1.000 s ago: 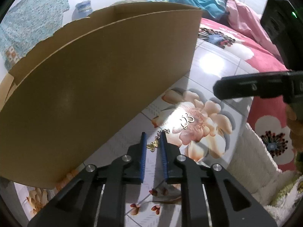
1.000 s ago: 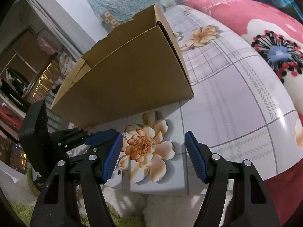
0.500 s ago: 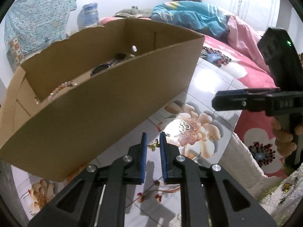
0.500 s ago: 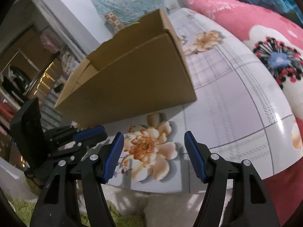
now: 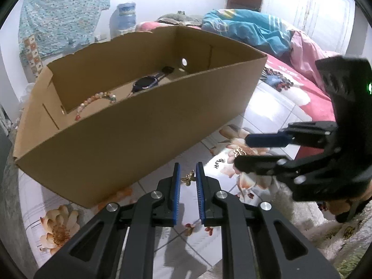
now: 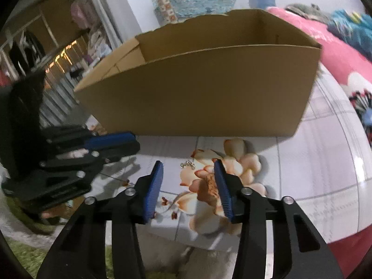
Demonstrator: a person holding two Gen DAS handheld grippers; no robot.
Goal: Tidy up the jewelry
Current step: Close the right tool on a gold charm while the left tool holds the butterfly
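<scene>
Between left claw [image 5: 187,177] pads: butterfly charm [image 5: 188,177], clamped; right claw [image 6: 188,175] apart, closing, empty.

- You have no readable writing in either wrist view: no word, number, label or brand can be made out.
- The cardboard box [image 5: 144,125] shows you plain brown walls, inside and out, with no print or sticker.
- The big water bottle [image 5: 124,17] at the back carries a pale band, too blurred for you to read.
- The only sign is a small green light [image 5: 368,85] on the black body of the right gripper [image 5: 241,151], at the edge of the left wrist view.
</scene>
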